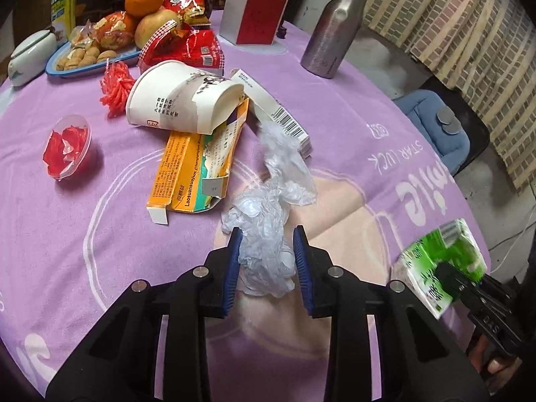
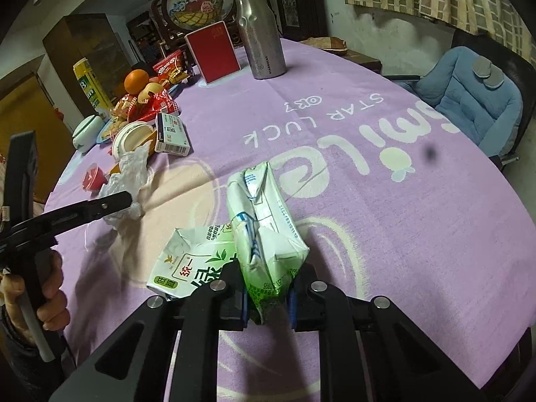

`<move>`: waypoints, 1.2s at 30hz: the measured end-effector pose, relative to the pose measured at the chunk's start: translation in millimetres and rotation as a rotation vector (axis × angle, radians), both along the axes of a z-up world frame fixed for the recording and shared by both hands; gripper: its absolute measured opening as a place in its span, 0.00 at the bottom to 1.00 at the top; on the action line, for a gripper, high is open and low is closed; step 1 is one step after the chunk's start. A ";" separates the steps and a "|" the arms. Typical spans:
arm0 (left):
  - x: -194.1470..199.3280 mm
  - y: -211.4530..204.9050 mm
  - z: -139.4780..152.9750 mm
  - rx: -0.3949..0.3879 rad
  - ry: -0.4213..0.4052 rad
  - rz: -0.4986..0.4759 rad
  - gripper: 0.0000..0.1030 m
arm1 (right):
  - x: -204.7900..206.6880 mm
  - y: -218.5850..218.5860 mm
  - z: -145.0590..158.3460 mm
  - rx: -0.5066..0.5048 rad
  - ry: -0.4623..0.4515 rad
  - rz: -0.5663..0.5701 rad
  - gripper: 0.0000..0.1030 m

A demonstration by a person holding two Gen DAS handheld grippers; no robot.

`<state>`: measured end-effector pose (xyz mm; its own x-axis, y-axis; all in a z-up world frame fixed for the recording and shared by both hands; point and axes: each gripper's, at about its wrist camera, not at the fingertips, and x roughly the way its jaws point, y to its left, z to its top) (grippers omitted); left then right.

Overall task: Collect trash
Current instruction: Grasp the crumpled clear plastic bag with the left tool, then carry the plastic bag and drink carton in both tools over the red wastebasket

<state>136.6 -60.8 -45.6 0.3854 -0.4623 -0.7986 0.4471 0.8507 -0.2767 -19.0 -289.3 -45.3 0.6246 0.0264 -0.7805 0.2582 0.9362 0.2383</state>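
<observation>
Left wrist view: on the purple-clothed worktop (image 1: 100,234), a clear cup (image 1: 67,145) of red scraps sits far left of the paper cup (image 1: 181,98), which lies tipped on its side. Behind the paper cup is a snack tray (image 1: 90,60). Just in front of the paper cup lies an opened orange box (image 1: 191,171); just to its right is a white box (image 1: 274,107). A crumpled plastic bag (image 1: 268,234) trails from the white box toward the camera, and the left gripper (image 1: 268,261) has its fingers open on either side of the bag's near end, not yet pinching it. Well right of the paper cup, at the worktop's back, stands a steel bottle (image 1: 331,26).

Right wrist view: the right gripper (image 2: 268,294) has its fingers closed on a flattened green carton (image 2: 264,234), lifted over the worktop's near edge, well right of the paper cup (image 2: 130,139).
</observation>
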 end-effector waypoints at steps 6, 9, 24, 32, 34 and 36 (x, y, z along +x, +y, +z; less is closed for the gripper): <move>1.1 -5.4 -5.3 0.023 -0.010 -0.005 0.34 | 1.9 2.3 -1.6 0.002 0.014 -0.006 0.18; -4.2 -6.2 -0.2 0.021 -0.024 -0.029 0.19 | -1.1 0.8 -1.4 0.017 0.002 -0.021 0.15; -72.4 -31.8 41.0 -0.078 -0.122 -0.220 0.17 | -83.7 -16.4 28.3 -0.010 -0.104 -0.102 0.15; -129.5 -76.1 46.6 -0.041 -0.153 -0.402 0.17 | -144.8 -34.6 47.5 -0.054 -0.151 -0.156 0.15; -141.9 -81.4 47.8 -0.041 -0.156 -0.434 0.17 | -155.9 -39.5 49.1 -0.058 -0.156 -0.167 0.15; -155.6 -87.8 50.2 -0.046 -0.154 -0.468 0.17 | -163.5 -42.6 48.5 -0.059 -0.155 -0.171 0.15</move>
